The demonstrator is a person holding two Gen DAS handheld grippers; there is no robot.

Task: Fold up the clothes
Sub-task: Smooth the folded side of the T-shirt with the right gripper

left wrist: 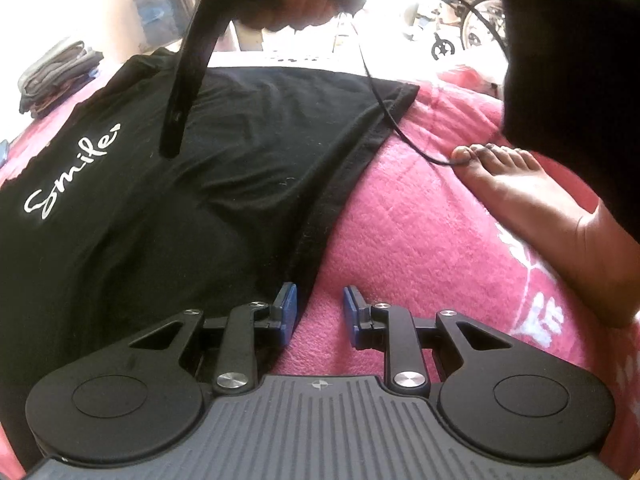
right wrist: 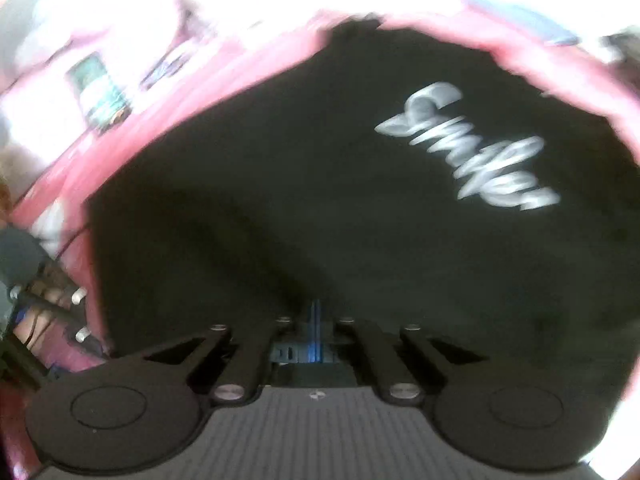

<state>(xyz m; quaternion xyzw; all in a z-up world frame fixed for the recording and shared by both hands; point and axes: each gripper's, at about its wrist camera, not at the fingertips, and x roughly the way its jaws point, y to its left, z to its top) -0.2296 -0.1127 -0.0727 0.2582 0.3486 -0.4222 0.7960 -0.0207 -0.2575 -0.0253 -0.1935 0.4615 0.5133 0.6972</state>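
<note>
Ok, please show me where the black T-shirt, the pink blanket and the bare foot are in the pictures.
black T-shirt (left wrist: 224, 184): left wrist view, on its plain front.
pink blanket (left wrist: 400, 240): left wrist view, on a bare part right of the shirt.
bare foot (left wrist: 532, 196): left wrist view, on its top.

Colours: black shirt on pink blanket

Black T-shirt (left wrist: 240, 152), white script "Smiles" (left wrist: 72, 172) at 9 o'clock; pink blanket (left wrist: 420, 240) with quilted texture, white print (left wrist: 544, 320) at 4 o'clock; left gripper (left wrist: 320, 304) black, blue pads (left wrist: 289, 300); folded grey-and-dark clothes stack (left wrist: 56, 76) at 10 o'clock
</note>
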